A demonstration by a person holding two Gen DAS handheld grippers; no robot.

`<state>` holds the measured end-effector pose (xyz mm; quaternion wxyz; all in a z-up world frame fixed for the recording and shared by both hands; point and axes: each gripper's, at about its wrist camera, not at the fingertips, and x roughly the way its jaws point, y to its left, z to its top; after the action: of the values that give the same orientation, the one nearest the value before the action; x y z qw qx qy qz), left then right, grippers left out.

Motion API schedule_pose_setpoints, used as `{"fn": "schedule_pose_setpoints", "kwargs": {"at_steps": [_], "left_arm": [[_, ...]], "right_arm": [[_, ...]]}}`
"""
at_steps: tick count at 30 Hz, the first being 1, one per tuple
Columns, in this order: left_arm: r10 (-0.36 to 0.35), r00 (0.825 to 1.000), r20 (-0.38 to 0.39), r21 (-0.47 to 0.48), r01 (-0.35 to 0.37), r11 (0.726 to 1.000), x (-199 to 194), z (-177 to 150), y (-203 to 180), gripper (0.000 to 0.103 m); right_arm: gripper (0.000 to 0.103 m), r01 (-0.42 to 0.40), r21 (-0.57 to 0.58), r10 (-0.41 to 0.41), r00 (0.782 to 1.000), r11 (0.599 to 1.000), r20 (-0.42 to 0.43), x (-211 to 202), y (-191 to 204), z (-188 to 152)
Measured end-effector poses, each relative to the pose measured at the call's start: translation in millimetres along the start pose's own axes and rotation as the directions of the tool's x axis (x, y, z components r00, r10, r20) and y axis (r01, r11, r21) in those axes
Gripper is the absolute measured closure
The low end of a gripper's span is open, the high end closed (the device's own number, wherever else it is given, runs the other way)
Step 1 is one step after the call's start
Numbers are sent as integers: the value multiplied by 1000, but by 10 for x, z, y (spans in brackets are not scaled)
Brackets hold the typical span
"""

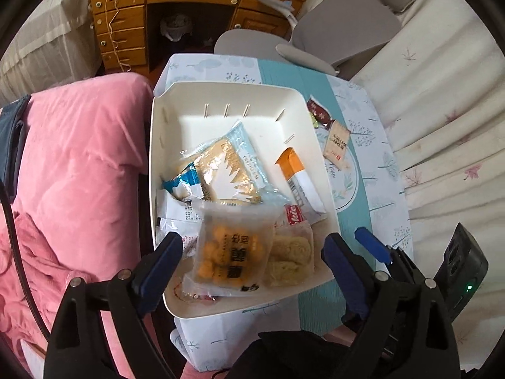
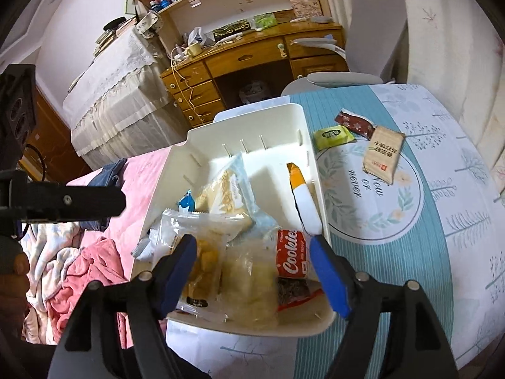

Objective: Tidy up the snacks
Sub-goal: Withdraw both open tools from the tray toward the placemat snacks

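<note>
A white plastic bin [image 1: 233, 94] [image 2: 252, 120] sits on a small table and holds several snack packets: an orange-puff bag [image 1: 230, 252], a pale cracker bag [image 1: 292, 259], a red Cookies pack [image 2: 290, 252], an orange-white stick [image 1: 300, 180] and a blue-gold biscuit pack [image 1: 233, 170]. Outside the bin on the table lie a tan packet [image 2: 383, 153], a green packet [image 2: 333, 135] and a dark red packet [image 2: 355, 123]. My left gripper [image 1: 252, 271] is open and empty above the bin's near end. My right gripper [image 2: 255, 271] is open and empty over the same end; its finger [image 1: 372, 246] shows in the left wrist view.
The table wears a teal and white patterned cloth [image 2: 410, 237]. A pink quilt [image 1: 79, 173] covers the bed at the left. A grey chair [image 1: 344, 31] and a wooden desk [image 2: 252, 60] stand behind the table. Cream curtains [image 1: 442, 110] hang at the right.
</note>
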<state>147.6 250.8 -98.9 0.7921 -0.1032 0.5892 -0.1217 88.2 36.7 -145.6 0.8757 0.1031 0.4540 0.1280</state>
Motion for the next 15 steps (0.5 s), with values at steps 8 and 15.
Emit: {"fn": "schedule_pose_setpoints", "kwargs": {"at_steps": [8, 15], "left_arm": [[-24, 999, 29, 35, 23, 999, -51, 9, -149, 13], [-46, 998, 40, 61, 44, 997, -42, 110, -370, 13]], "right_arm": [[28, 47, 64, -46, 999, 997, -26, -164, -214, -62], [29, 79, 185, -68, 996, 979, -64, -293, -563, -69]]}}
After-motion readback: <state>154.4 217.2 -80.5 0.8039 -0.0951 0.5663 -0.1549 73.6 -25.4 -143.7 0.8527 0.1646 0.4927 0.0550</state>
